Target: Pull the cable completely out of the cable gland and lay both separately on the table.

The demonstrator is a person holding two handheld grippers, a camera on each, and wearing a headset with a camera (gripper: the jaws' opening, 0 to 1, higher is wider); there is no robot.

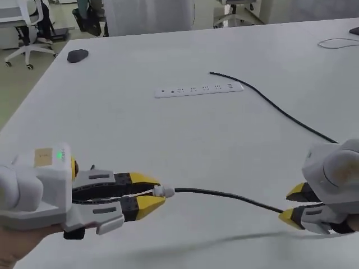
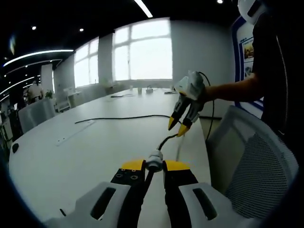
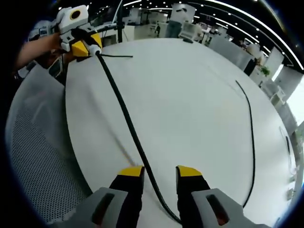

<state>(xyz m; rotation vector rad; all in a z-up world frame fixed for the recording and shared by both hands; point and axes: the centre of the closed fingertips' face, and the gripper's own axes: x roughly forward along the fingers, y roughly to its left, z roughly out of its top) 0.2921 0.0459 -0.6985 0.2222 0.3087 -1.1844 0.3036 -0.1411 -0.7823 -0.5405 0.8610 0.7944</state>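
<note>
A white cable gland [image 1: 164, 191] is pinched between the yellow tips of my left gripper [image 1: 157, 194], held low over the near table edge. In the left gripper view the gland [image 2: 154, 160] sits between the nearly closed jaws of the left gripper [image 2: 154, 167]. A black cable [image 1: 224, 195] runs from the gland rightward to my right gripper [image 1: 291, 204]. In the right gripper view the cable [image 3: 118, 99] passes between the jaws of the right gripper [image 3: 160, 172], which stand well apart.
A white power strip [image 1: 199, 89] lies mid-table. A second, loose black cable [image 1: 269, 103] curves along the white table [image 1: 140, 134] at the right. A dark mouse [image 1: 77, 55] sits far left. Office chairs [image 1: 28, 33] stand beyond the table.
</note>
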